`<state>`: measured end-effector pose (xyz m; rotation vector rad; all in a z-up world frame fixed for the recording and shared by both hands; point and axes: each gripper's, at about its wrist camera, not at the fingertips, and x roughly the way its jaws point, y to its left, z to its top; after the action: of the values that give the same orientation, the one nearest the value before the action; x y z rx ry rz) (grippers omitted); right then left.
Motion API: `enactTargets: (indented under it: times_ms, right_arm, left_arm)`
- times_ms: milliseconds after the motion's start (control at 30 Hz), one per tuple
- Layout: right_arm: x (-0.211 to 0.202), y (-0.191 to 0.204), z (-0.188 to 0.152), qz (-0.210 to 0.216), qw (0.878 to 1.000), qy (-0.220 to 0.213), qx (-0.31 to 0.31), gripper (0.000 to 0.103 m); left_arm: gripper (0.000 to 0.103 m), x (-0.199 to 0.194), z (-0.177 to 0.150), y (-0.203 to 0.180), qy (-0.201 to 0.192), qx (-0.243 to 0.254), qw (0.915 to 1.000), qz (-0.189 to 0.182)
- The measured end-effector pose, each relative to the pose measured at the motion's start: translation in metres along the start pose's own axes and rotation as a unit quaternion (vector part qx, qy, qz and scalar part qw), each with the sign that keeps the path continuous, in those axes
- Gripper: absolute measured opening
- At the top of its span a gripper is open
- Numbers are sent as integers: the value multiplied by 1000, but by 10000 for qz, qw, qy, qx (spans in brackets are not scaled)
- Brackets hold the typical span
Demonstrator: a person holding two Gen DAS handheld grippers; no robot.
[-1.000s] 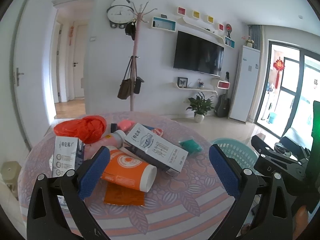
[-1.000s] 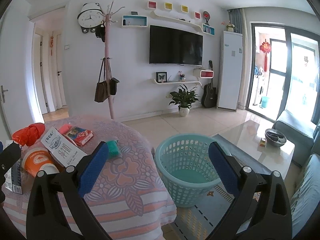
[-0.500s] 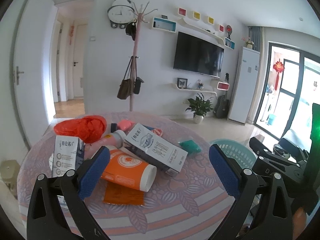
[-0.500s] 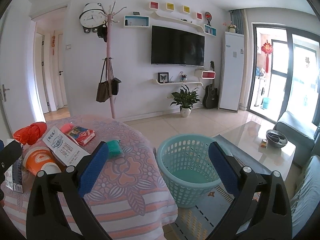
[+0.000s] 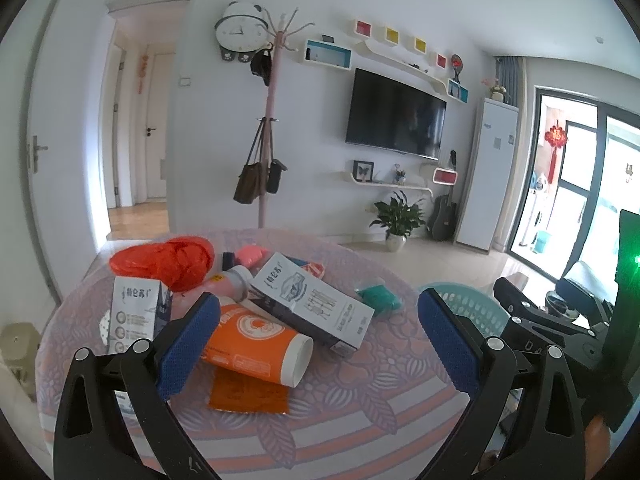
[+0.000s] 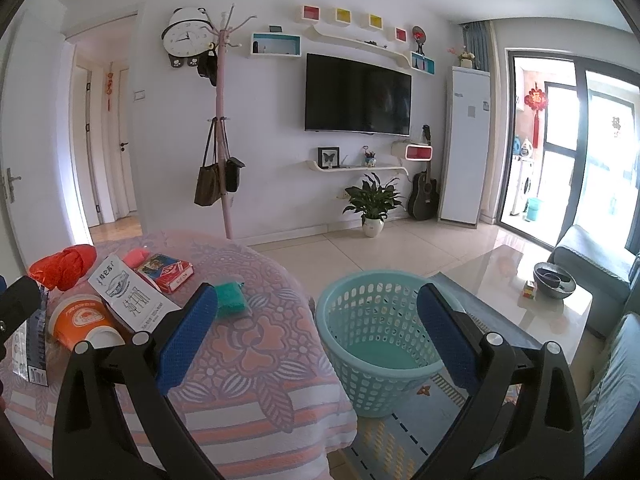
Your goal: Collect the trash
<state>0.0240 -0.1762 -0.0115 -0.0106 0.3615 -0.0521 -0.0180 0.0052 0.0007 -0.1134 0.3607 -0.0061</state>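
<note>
Trash lies on a round table (image 5: 360,412): an orange cup (image 5: 256,346) on its side, a long white carton (image 5: 312,304), a small white carton (image 5: 134,314), a red plastic bag (image 5: 168,260), a flat orange wrapper (image 5: 248,396), a pink bottle (image 5: 236,280) and a teal crumpled piece (image 5: 378,298). My left gripper (image 5: 316,344) is open and empty above the table's near side. My right gripper (image 6: 316,340) is open and empty, over the table's right edge. A teal basket (image 6: 380,332) stands empty on the floor to the right of the table.
A red card box (image 6: 166,272) lies on the table behind the long carton (image 6: 128,296). A glass coffee table (image 6: 532,292) and a grey sofa (image 6: 592,256) stand right of the basket. A coat stand (image 6: 220,128) is behind the table. My right gripper's body (image 5: 560,320) shows in the left wrist view.
Both grippers have drifted slightly; the views are almost the same. Nothing on the table has moved.
</note>
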Motion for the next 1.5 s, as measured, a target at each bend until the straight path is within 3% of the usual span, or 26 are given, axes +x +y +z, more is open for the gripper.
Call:
enactTargets:
  times_ms: [633, 933, 1067, 1133, 1300, 1500]
  right_arm:
    - [0, 1, 4, 41, 10000, -10, -36, 95]
    - [5, 6, 18, 207, 9997, -35, -143, 79]
    - [28, 14, 27, 573, 9981, 157, -185, 63]
    - [42, 19, 29, 868, 9953, 384, -201, 60]
    - [62, 44, 30, 1576, 9843, 669, -430, 60]
    - [85, 89, 22, 2455, 9619, 1008, -658, 61]
  left_arm:
    - [95, 0, 1, 0, -6, -14, 10000, -45]
    - [95, -13, 10, 25, -95, -273, 9993, 244]
    - [95, -21, 9, 55, -44, -443, 9973, 576]
    - [95, -19, 8, 74, 70, -606, 9954, 737]
    - [95, -4, 1, 119, 577, -1115, 9893, 740]
    - [95, 32, -15, 153, 1189, -1555, 9788, 595]
